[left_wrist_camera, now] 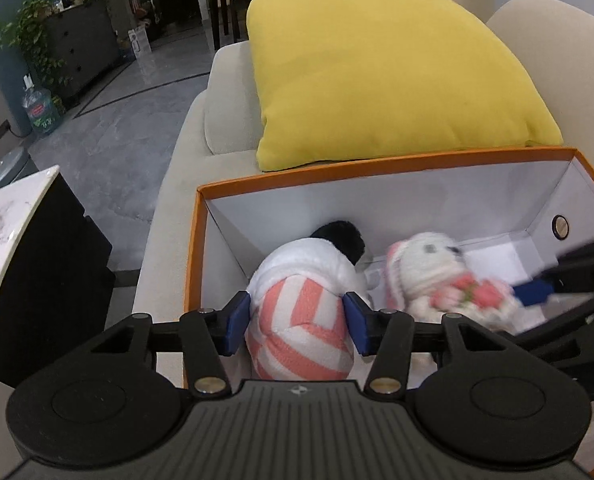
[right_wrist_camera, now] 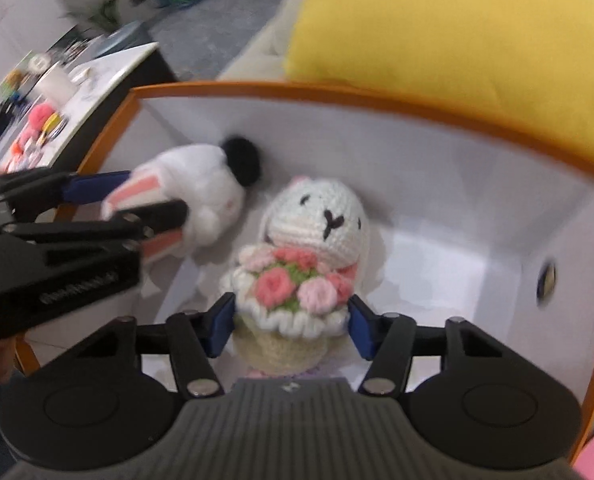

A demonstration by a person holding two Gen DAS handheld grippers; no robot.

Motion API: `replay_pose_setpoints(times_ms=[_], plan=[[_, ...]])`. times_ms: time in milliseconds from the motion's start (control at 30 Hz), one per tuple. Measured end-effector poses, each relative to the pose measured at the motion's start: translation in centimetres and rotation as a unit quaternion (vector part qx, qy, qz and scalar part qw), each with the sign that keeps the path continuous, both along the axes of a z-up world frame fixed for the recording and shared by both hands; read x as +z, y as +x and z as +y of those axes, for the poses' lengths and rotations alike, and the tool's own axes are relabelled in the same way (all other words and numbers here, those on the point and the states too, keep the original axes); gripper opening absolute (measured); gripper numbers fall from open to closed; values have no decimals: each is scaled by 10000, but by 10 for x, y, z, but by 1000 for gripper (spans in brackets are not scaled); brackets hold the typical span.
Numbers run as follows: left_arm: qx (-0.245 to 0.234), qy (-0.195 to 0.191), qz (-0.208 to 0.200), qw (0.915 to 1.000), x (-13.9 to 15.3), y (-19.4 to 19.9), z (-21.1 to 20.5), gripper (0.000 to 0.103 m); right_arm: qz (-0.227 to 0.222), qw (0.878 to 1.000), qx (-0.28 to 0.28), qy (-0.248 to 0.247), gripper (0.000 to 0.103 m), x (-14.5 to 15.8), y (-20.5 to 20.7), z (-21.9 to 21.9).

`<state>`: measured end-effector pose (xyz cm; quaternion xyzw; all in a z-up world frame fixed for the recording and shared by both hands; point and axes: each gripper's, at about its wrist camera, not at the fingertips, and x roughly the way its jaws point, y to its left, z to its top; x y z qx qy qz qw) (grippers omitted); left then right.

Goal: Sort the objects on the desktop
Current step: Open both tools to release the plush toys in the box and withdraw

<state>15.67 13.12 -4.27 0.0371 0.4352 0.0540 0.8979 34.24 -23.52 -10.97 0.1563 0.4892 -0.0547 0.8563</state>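
Two soft toys are sitting inside the orange-rimmed box (left_wrist_camera: 377,165) with white inner walls, which is resting on a beige sofa (left_wrist_camera: 169,184) just in front of a yellow cushion (left_wrist_camera: 377,72).

The plush rabbit (left_wrist_camera: 301,320) is lying in the left part of the box. In the left wrist view its long axis is running away from the camera: the pink-and-white striped end is pointing toward the lens and a black fluffy patch is showing at the far end. In the right wrist view its white body and pink-lined ears are pointing toward the left wall of the box. The left hand-held gripper (left_wrist_camera: 295,322) is reaching down over it, its blue pads (left_wrist_camera: 236,324) standing on either side of the striped end and seeming to touch it, so it appears to be gripping the toy.

The crocheted bunny (right_wrist_camera: 317,220) is standing roughly upright to the right of the plush rabbit, its long axis running bottom to top in the right wrist view, its face with black stitched eyes and nose turned toward that camera. It is white and is holding a bouquet (right_wrist_camera: 293,284) of pink roses with green leaves in a cream frilled wrap. The right hand-held gripper (right_wrist_camera: 291,326) is straddling the bouquet's wrap, both blue pads lying against the frill, apparently gripping it.

A dark surface (left_wrist_camera: 13,216) with a pale marbled top is standing to the left of the sofa.
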Motion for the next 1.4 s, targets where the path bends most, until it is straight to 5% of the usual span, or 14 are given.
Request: replay_pose_setpoints(times_ms=[333,833,1100,1267,1400], plan=[[97,-158,38,9998,3,1,8,60,-249,9950,946,-214,59,-5,34,21],[-99,-451,-322,9984,45,-26,24,64,-315,9958,778,-372,69,16,22,17],[-42,-755,25,9971,38,-36,53,64,-268,9967,738,-227,69,23,10,5],[-86,-989,216,9948,22,-33,59,41,-219,9971,700,-187,69,19,18,5],[-125,-781,-128,9968,31,-37,56,41,-170,9964,787,-282,68,18,25,13]])
